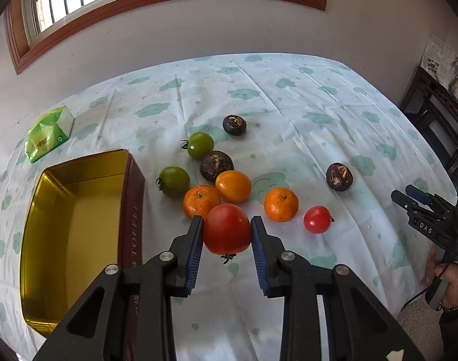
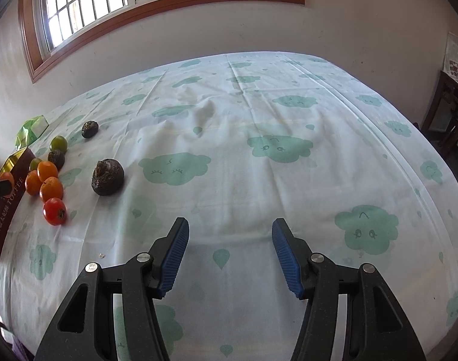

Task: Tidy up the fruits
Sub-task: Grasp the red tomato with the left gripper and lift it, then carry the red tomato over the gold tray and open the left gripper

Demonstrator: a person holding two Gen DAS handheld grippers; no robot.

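Observation:
My left gripper (image 1: 227, 225) is shut on a large red tomato (image 1: 226, 229) and holds it above the cloth, right of the open gold-lined tin (image 1: 78, 225). Behind it lie three oranges (image 1: 232, 186), two green tomatoes (image 1: 174, 181), a small red tomato (image 1: 317, 219) and three dark water chestnuts (image 1: 339, 177). My right gripper (image 2: 230, 231) is open and empty over bare cloth at the right; it also shows in the left wrist view (image 1: 421, 203). The fruit group (image 2: 51, 189) sits far to its left, the nearest chestnut (image 2: 107, 177) closer.
A green snack packet (image 1: 48, 132) lies behind the tin near the table's far left edge. The table has a white cloth with green clouds (image 2: 259, 120). A wall with a window is behind it, and dark furniture (image 1: 439, 120) stands at the right.

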